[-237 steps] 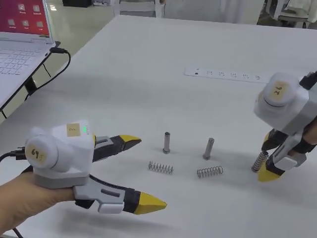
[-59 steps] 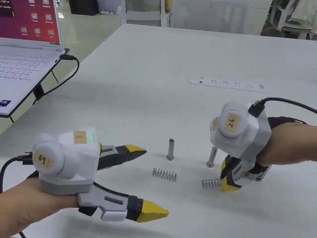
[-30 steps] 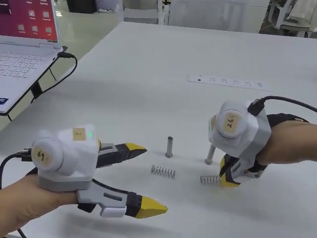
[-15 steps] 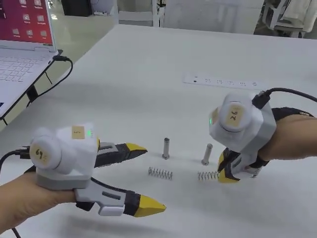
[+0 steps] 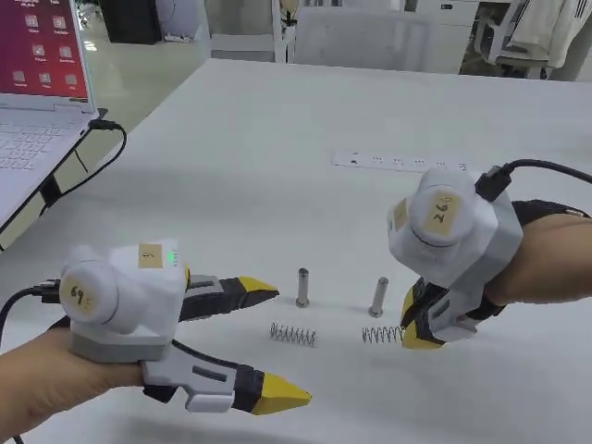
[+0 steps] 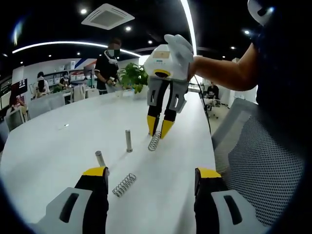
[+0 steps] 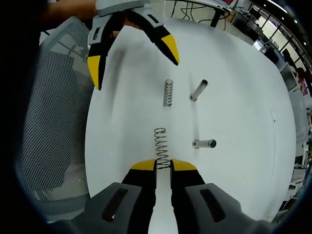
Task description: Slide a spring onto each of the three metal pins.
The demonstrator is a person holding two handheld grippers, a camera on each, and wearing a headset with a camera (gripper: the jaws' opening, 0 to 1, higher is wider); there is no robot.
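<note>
Two bare metal pins (image 5: 302, 287) (image 5: 378, 296) stand upright on the white table (image 5: 231, 166). My right gripper (image 5: 416, 331) is shut on one end of a spring (image 5: 382, 333), just in front of the right pin. The spring slants down from the jaws to the table (image 6: 154, 141) (image 7: 161, 145). A second spring (image 5: 292, 334) lies loose in front of the left pin, also seen as the loose spring (image 7: 168, 91). My left gripper (image 5: 275, 345) hovers open at the near left with nothing between its jaws, pointing at the pins (image 6: 128, 140) (image 6: 100, 158).
A white power strip (image 5: 407, 165) lies further back on the table. An open laptop (image 5: 37, 92) with a black cable sits on a stand at the far left. A mesh chair (image 7: 58, 97) stands by the near edge. People stand in the room beyond.
My right gripper has come left from the far-right spring to the spring by the right pin and shut on its end. The left gripper has stayed open in place.
</note>
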